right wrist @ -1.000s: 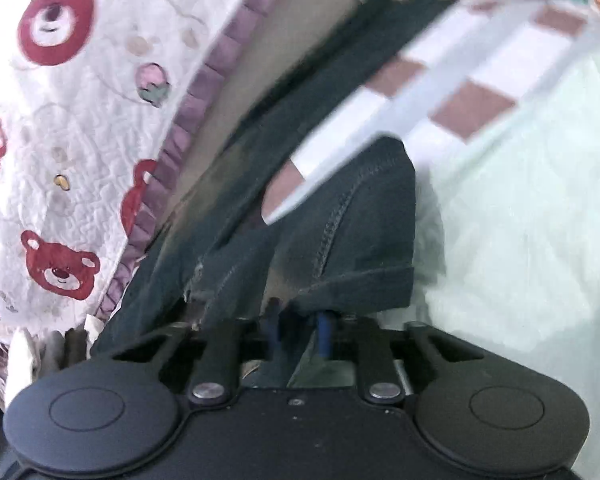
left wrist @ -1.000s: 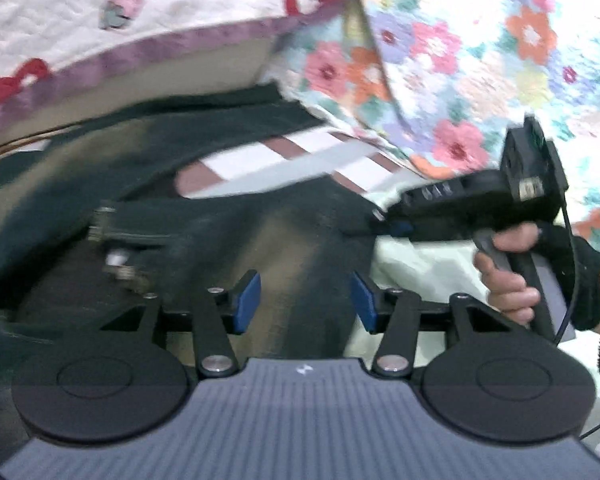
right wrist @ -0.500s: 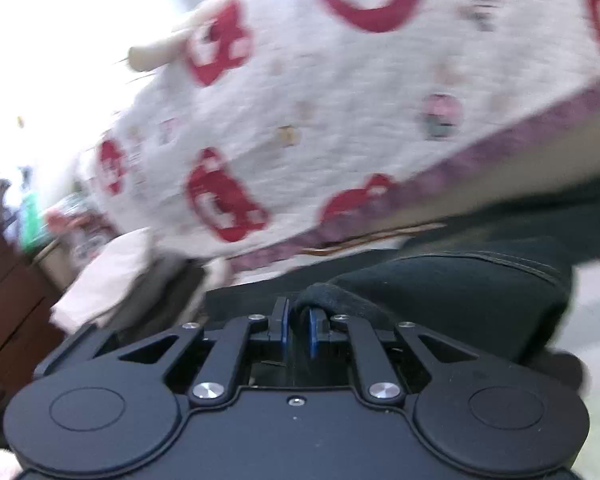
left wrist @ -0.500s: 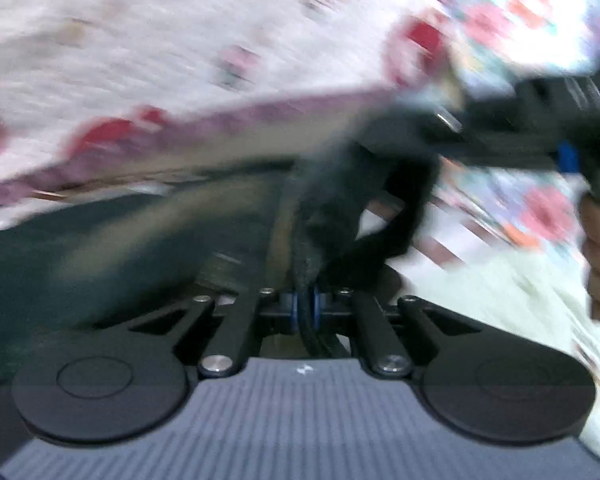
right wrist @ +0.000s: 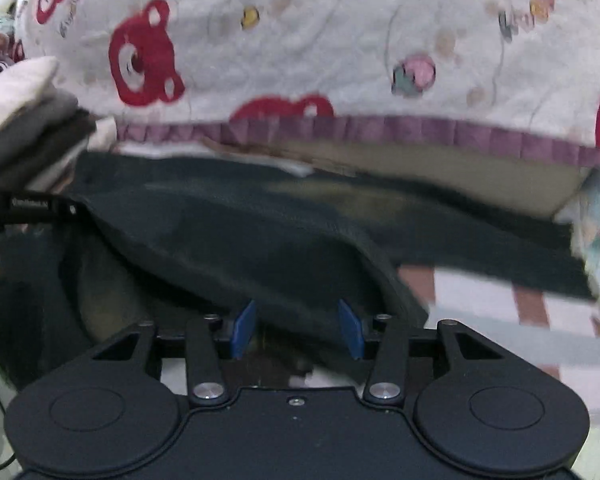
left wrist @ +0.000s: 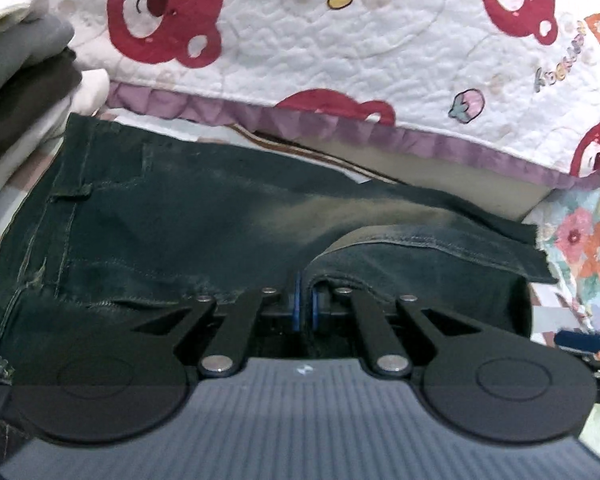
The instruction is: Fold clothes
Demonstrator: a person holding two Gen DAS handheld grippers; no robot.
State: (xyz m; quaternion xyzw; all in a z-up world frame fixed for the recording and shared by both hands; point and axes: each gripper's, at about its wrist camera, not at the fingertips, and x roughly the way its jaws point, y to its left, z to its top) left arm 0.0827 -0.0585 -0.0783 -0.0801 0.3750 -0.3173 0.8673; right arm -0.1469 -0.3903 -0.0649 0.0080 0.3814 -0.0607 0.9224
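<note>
Left gripper (left wrist: 305, 303) w/ blue pads pinched together on a folded hem of the dark jeans (left wrist: 172, 232) — the rest of the denim lies flat ahead of and to the left of the fingers, waistband end far left. Right gripper (right wrist: 296, 330) w/ pads spread apart, a denim fold draped over and ahead of them; contact w/ the pads cannot be told (blur). Beyond the jeans: bear-print quilt (left wrist: 340, 52) w/ purple trim. Far left of both grippers — stack of folded clothes (left wrist: 24, 80). Checked sheet (right wrist: 520, 320) right of the right fingers
</note>
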